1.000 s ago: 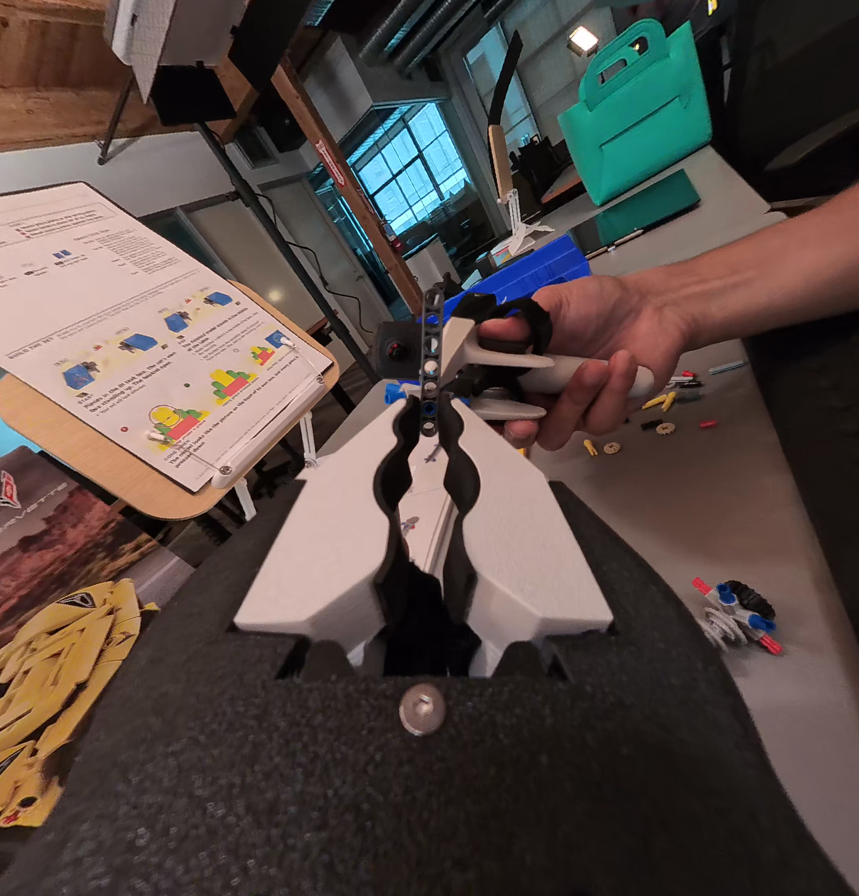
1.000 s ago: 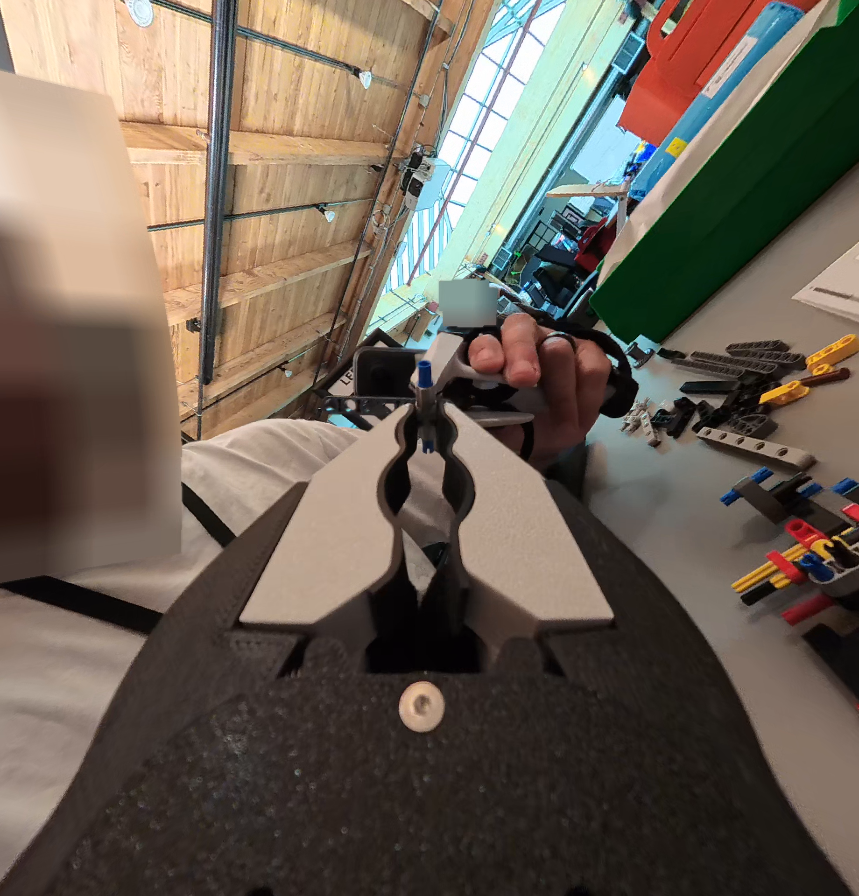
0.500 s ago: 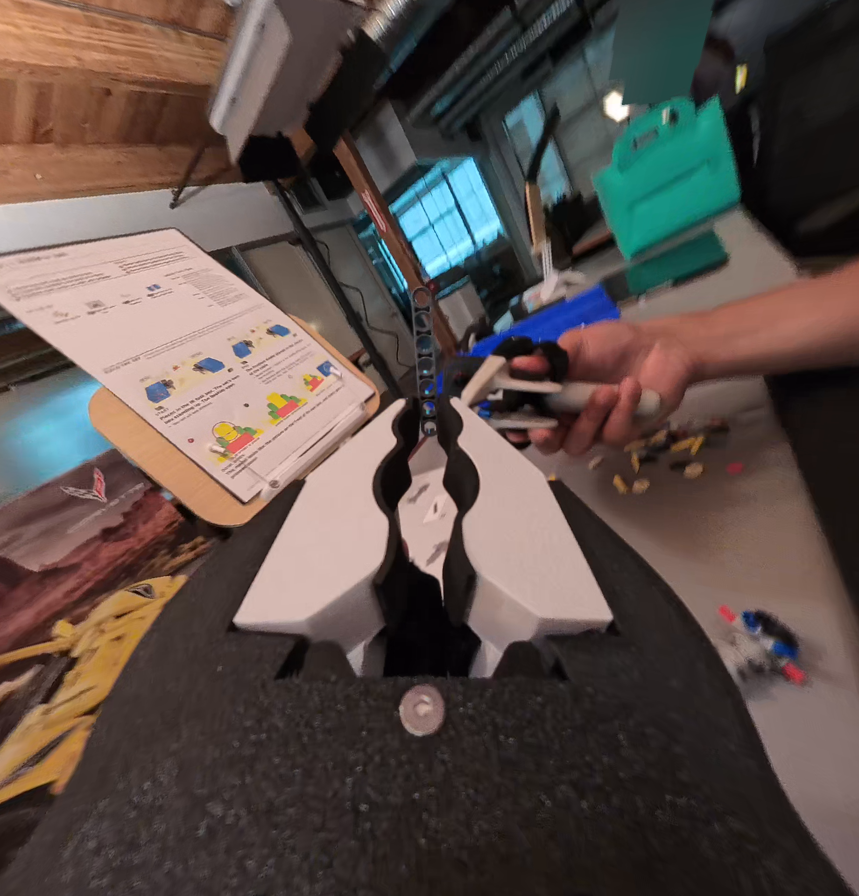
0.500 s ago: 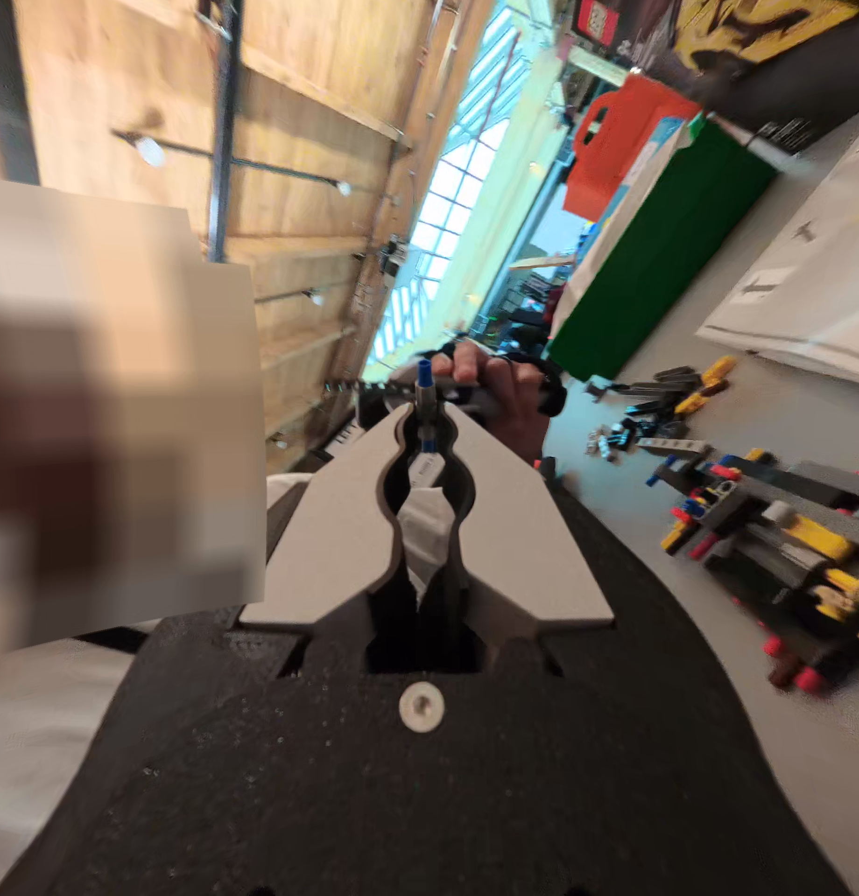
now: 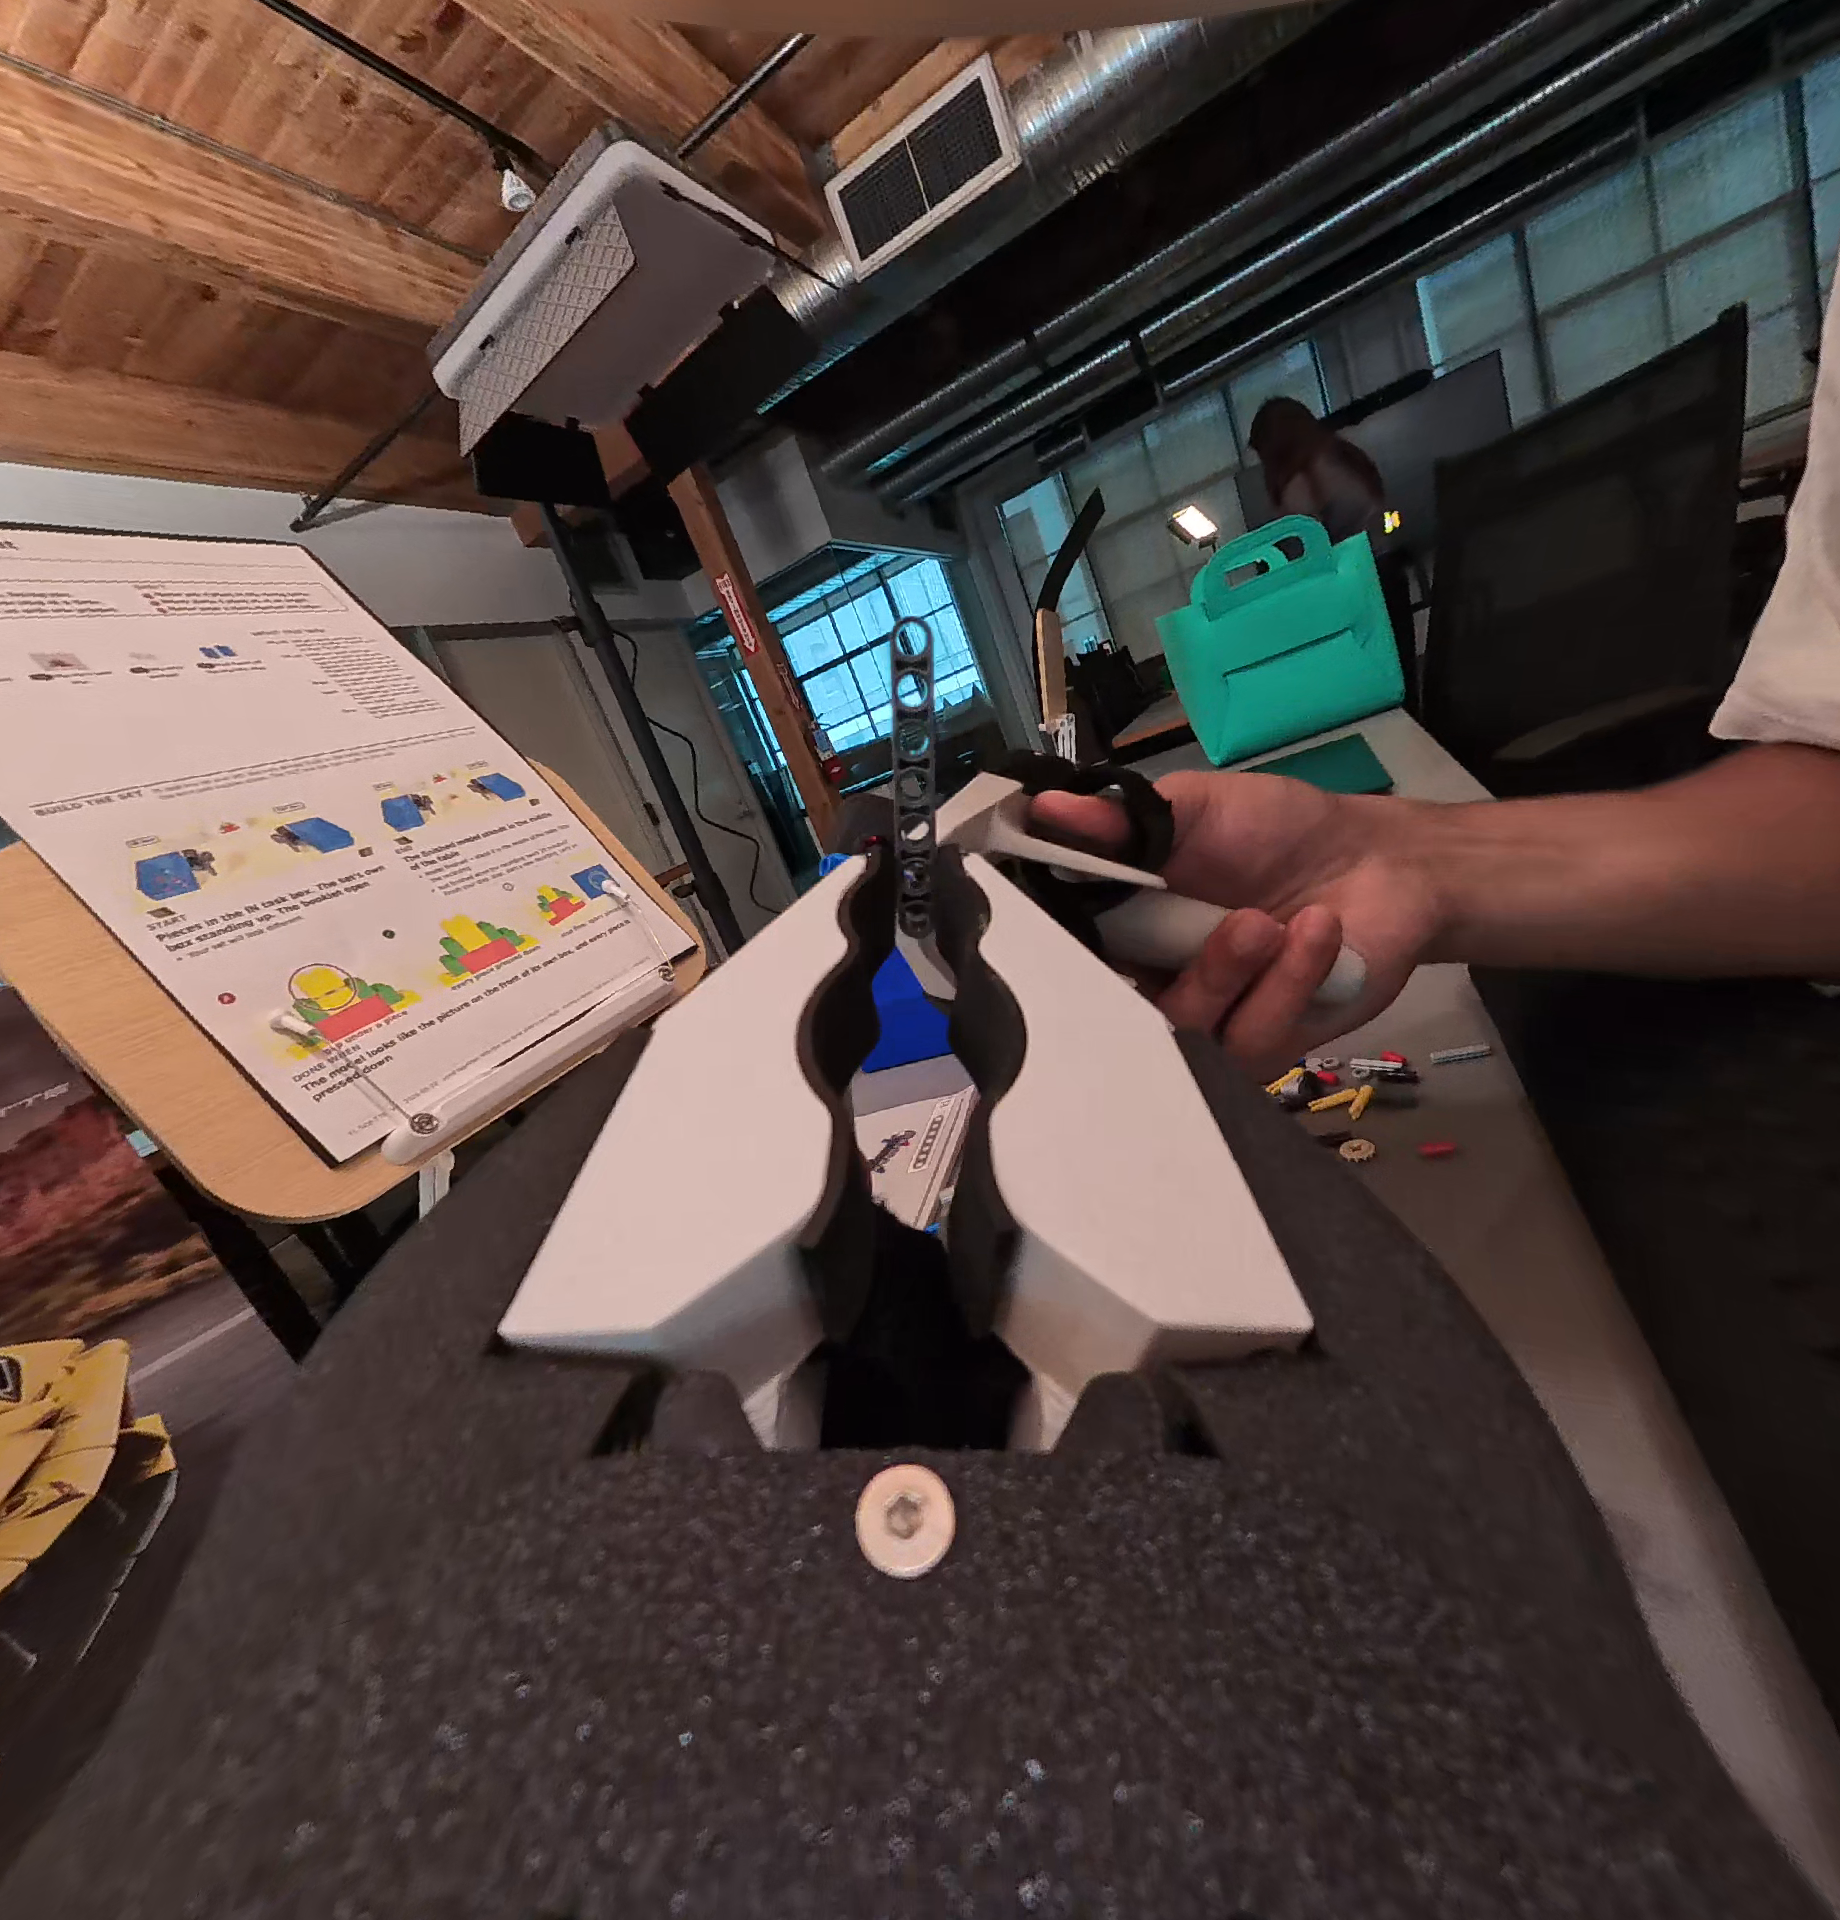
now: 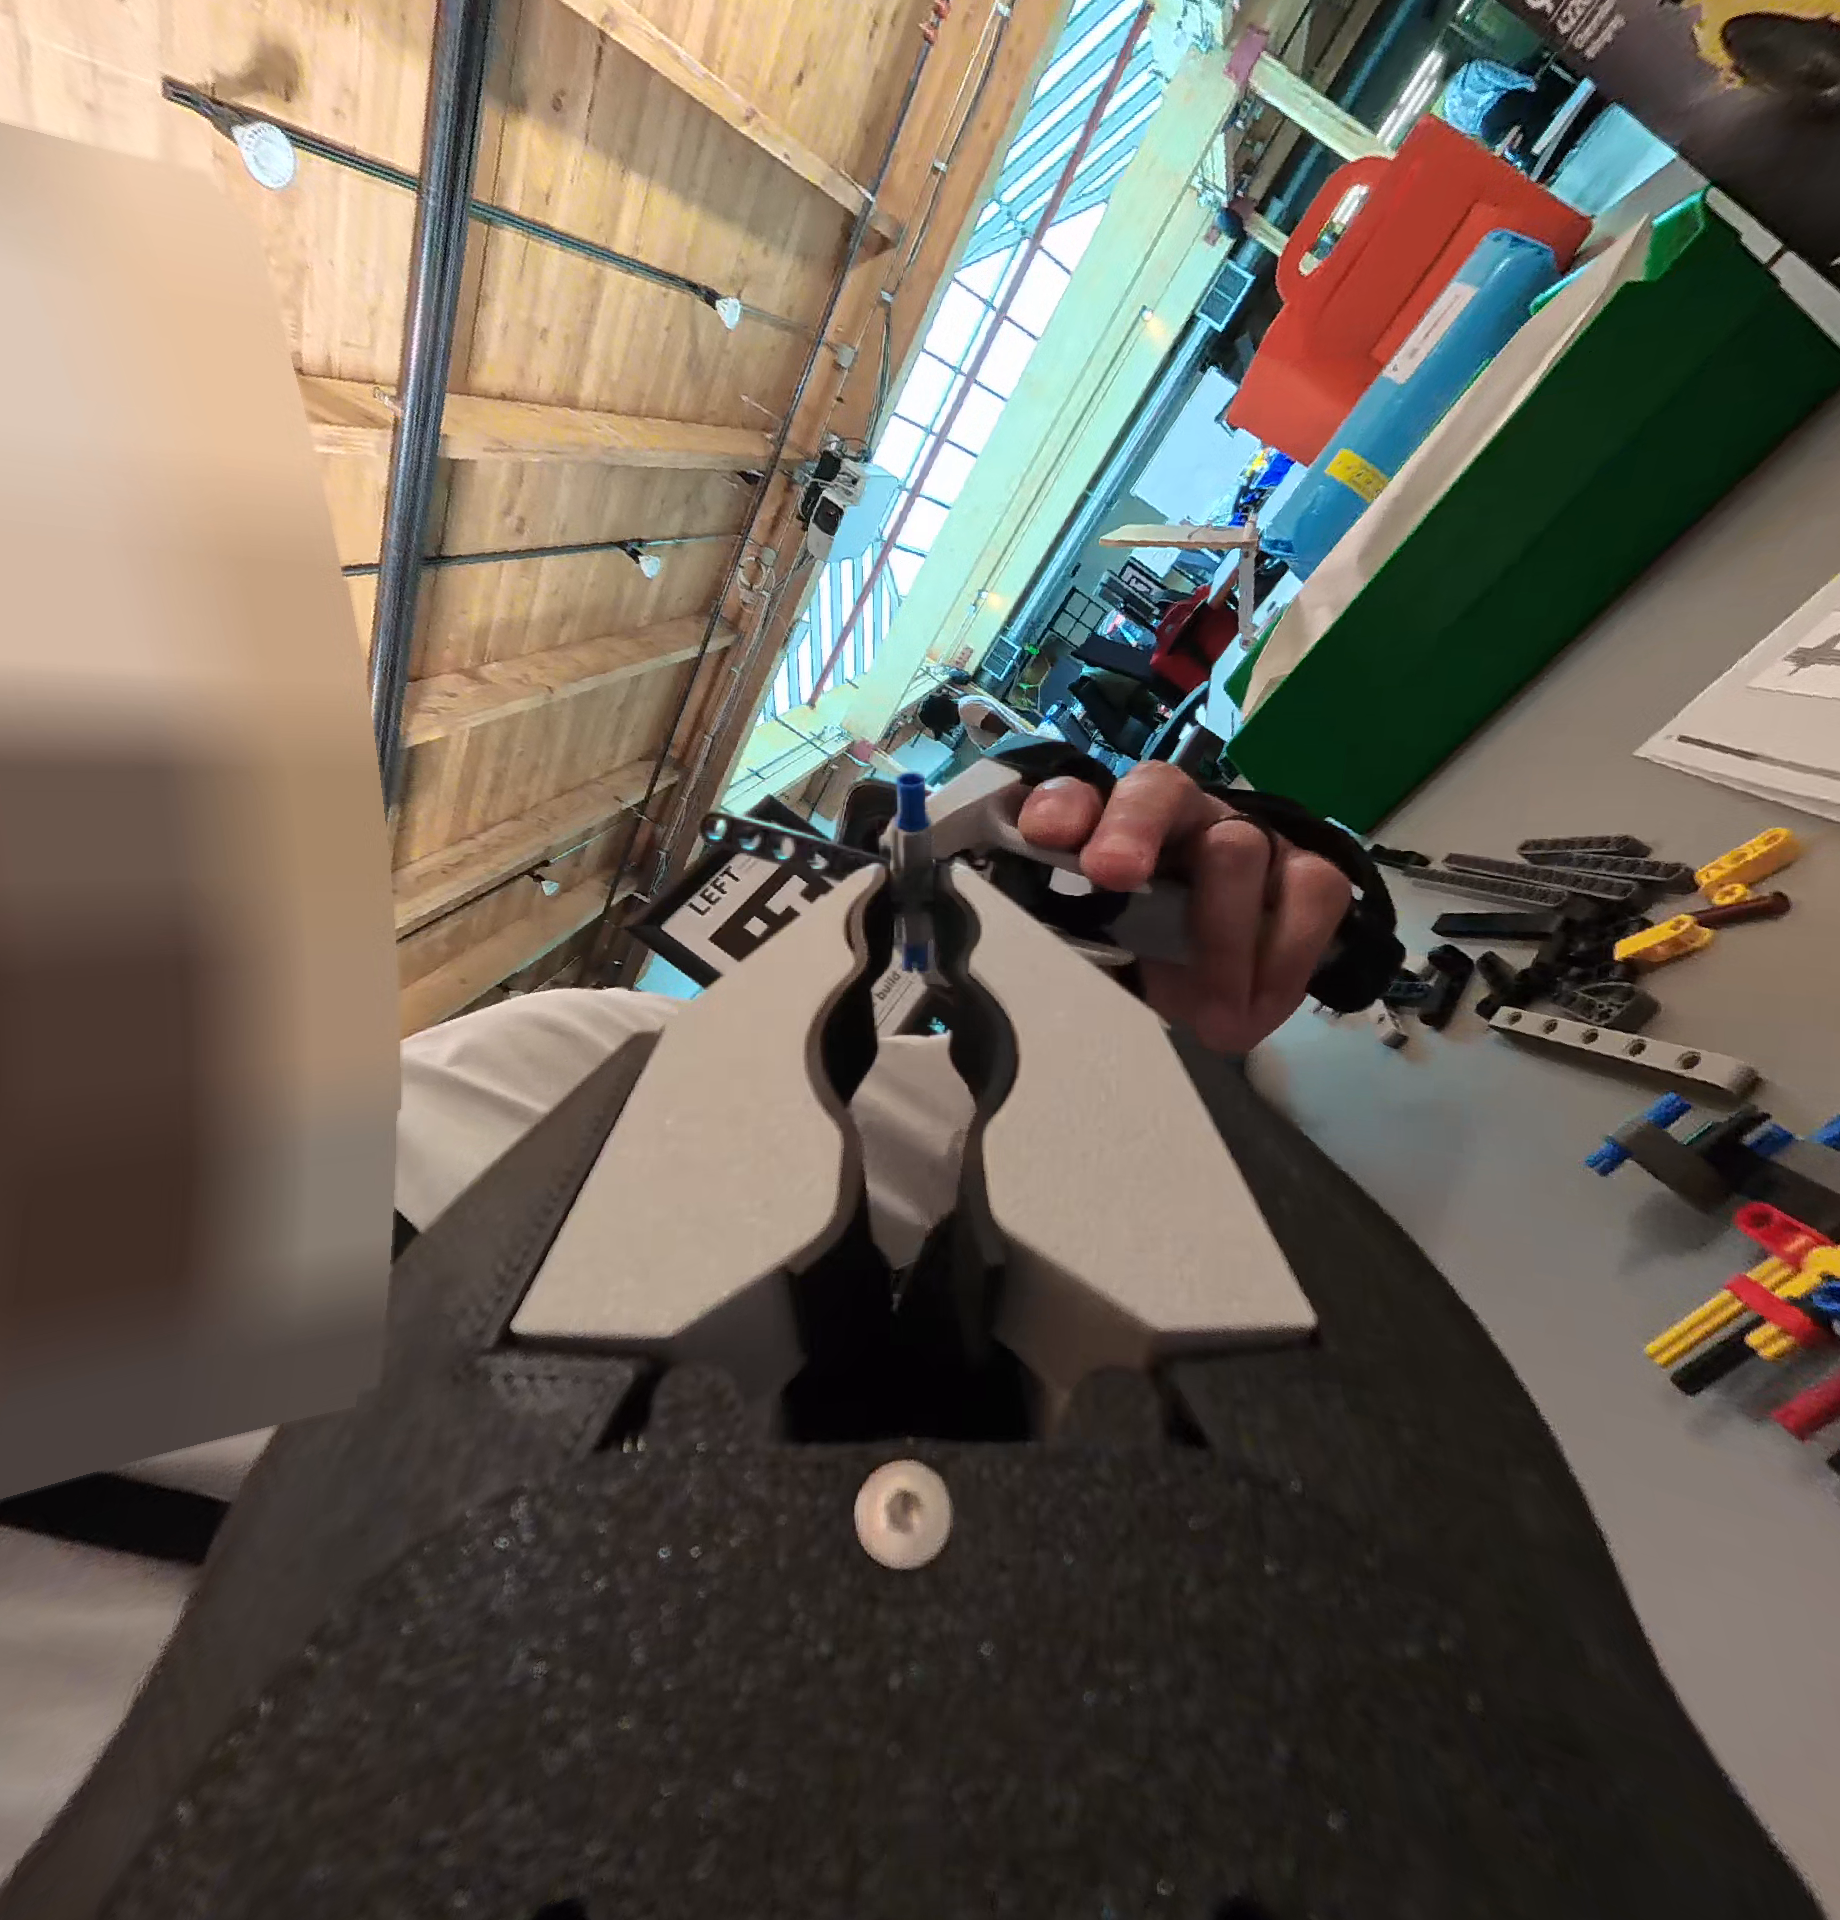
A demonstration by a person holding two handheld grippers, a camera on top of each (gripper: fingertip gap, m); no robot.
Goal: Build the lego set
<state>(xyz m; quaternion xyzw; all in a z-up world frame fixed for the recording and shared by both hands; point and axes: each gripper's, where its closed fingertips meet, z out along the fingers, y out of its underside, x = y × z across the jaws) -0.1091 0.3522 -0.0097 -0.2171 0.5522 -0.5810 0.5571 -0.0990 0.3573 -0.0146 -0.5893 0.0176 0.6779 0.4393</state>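
Note:
My left gripper (image 5: 914, 883) is shut on a long dark grey beam with holes (image 5: 911, 748), held upright above the table. My right gripper (image 6: 914, 883) is shut on a small grey and blue pin (image 6: 911, 852), held upright. The two grippers face each other at close range. The beam also shows in the right wrist view (image 6: 781, 844), lying sideways just left of the pin. A hand (image 5: 1280, 904) holds the right gripper's handle in the left wrist view. A hand (image 6: 1196, 883) holds the left gripper's handle in the right wrist view.
An instruction sheet on a wooden stand (image 5: 272, 831) stands at the left. Loose small parts (image 5: 1352, 1081) lie on the grey table. Dark beams and yellow pieces (image 6: 1602, 894), a part-built assembly (image 6: 1768, 1226), a green bin (image 6: 1518, 582) and paper sheets (image 6: 1809, 707) are at the right. The tips of both grippers are at nearly the same place.
Both grippers have tilted and lifted, so the views swung upward. The beam and the pin stay gripped and remain close to each other.

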